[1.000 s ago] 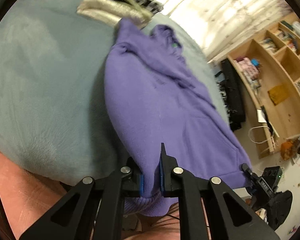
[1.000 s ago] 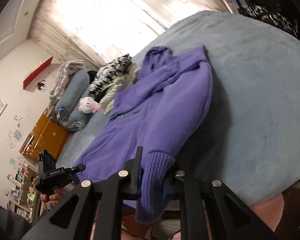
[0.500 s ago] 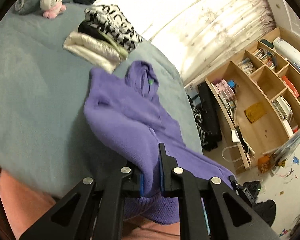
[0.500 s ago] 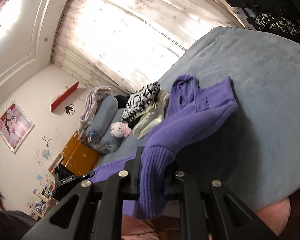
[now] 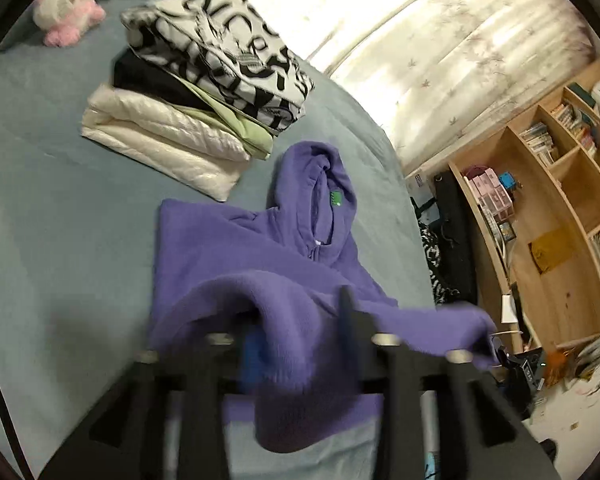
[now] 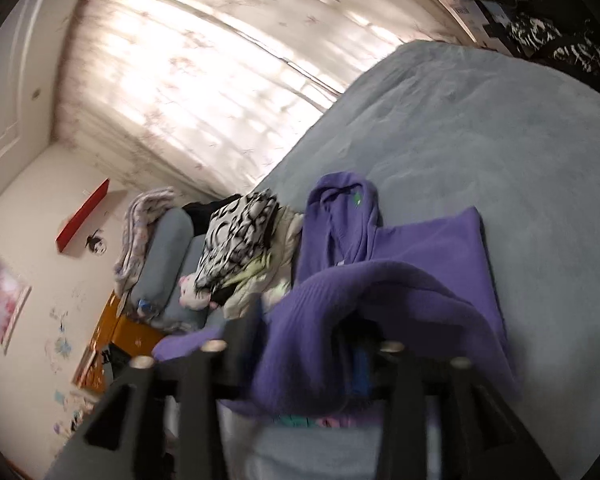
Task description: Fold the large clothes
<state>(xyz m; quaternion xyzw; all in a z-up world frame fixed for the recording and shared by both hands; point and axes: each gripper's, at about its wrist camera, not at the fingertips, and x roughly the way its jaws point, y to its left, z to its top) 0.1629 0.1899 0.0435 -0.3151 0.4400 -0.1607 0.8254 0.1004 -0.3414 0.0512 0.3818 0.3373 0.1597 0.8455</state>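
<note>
A purple hoodie (image 5: 260, 256) lies on the grey-blue bed (image 5: 40, 200), hood toward the window. Its lower part is lifted and doubled over toward the hood. My left gripper (image 5: 300, 344) has its jaws spread in a blurred view, with the hoodie's hem draped between and over them. My right gripper (image 6: 312, 344) also has its jaws apart, blurred, with the hoodie (image 6: 432, 256) draped across them. Whether the cloth is still pinched is unclear in both views.
A stack of folded clothes (image 5: 204, 92) lies just beyond the hoodie, also in the right wrist view (image 6: 244, 248). A pink plush toy (image 5: 66, 8) sits at the bed's far corner. Wooden shelves (image 5: 560, 208) stand right of the bed.
Both grippers carried the hoodie's hem up and forward over its body toward the hood. Both pairs of jaws, shut on the cloth before, now stand apart.
</note>
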